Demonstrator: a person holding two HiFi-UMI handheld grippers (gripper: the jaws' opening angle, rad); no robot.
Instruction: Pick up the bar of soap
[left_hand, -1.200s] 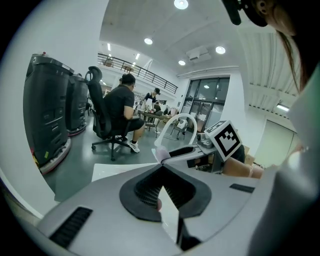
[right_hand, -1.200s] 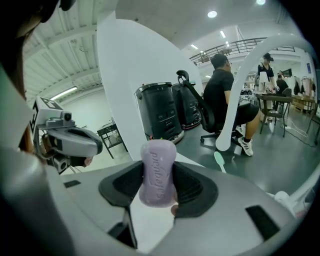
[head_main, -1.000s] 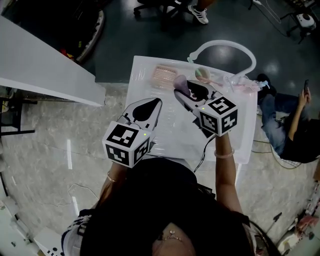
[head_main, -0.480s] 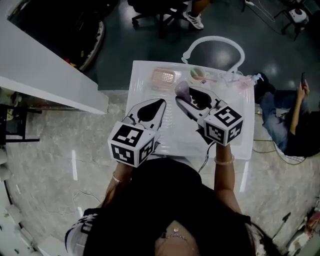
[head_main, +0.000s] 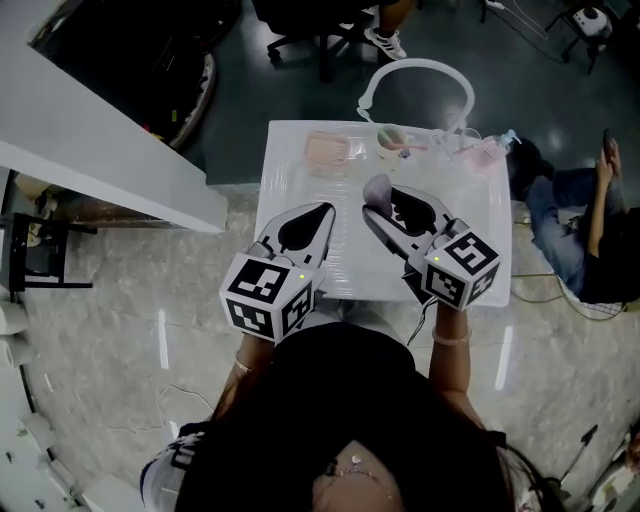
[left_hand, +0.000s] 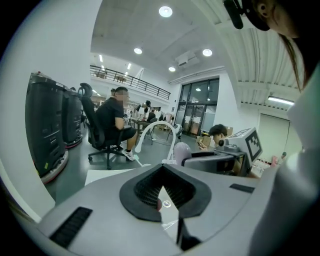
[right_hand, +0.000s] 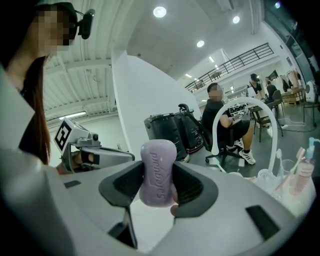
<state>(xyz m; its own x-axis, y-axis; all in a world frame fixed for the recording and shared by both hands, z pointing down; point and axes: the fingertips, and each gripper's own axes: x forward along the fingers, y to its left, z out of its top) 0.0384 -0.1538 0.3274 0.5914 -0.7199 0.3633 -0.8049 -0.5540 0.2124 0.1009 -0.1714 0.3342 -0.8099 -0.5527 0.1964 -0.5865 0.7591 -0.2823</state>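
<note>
The right gripper (head_main: 390, 198) has drawn nearer, clamping the smooth, rounded lilac soap bar (right_hand: 157, 172) (lettering embossed); the left gripper (head_main: 322, 212) is pinched together, empty.

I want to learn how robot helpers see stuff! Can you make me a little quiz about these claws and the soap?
1. True or false: the right claw is shut on the rounded lilac bar of soap.
2. What does the left claw hold? A) a toothbrush B) nothing C) a cup
3. Fill in: the pink ribbed plastic soap dish lies on a ___-coloured table.

Key: 1 true; 2 B; 3 white.
</note>
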